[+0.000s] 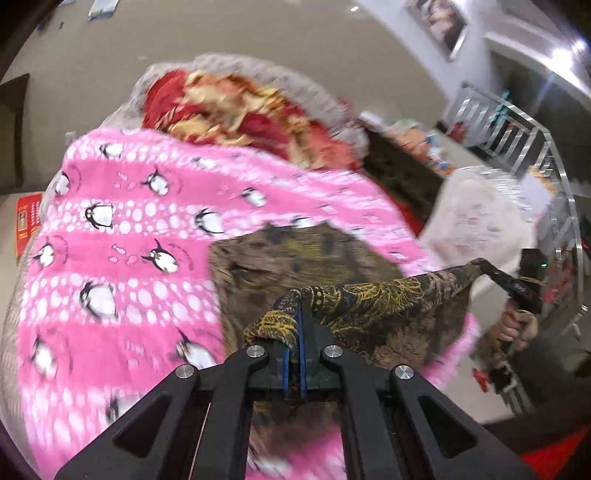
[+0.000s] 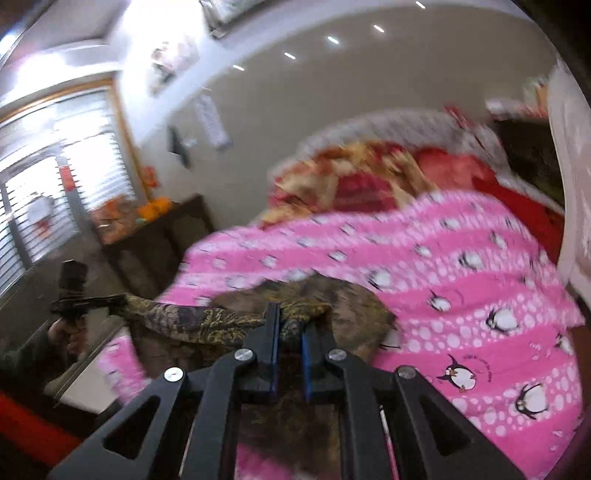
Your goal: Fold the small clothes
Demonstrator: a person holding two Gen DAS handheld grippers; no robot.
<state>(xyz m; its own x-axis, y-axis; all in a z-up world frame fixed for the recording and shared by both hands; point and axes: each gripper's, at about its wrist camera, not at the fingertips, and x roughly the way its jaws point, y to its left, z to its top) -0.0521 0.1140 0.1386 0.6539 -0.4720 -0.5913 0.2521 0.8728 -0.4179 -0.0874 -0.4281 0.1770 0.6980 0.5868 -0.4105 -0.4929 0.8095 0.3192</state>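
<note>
Garment [image 1: 373, 295] first: we've got the brown-and-gold leafy piece pinched at two spots along one edge, left gripper [image 1: 294, 325] and right gripper [image 2: 290, 325] both clamped tight on the cloth. Holding it stretched between them keeps the edge straight, probably so it can be laid over the part lying on the pink penguin blanket [image 1: 122, 236]. Writing? The penguins have some tiny script by them, too blurry to read.

A home bedroom: pink penguin blanket [image 1: 122, 236], framed wall picture [image 1: 445, 22].
</note>
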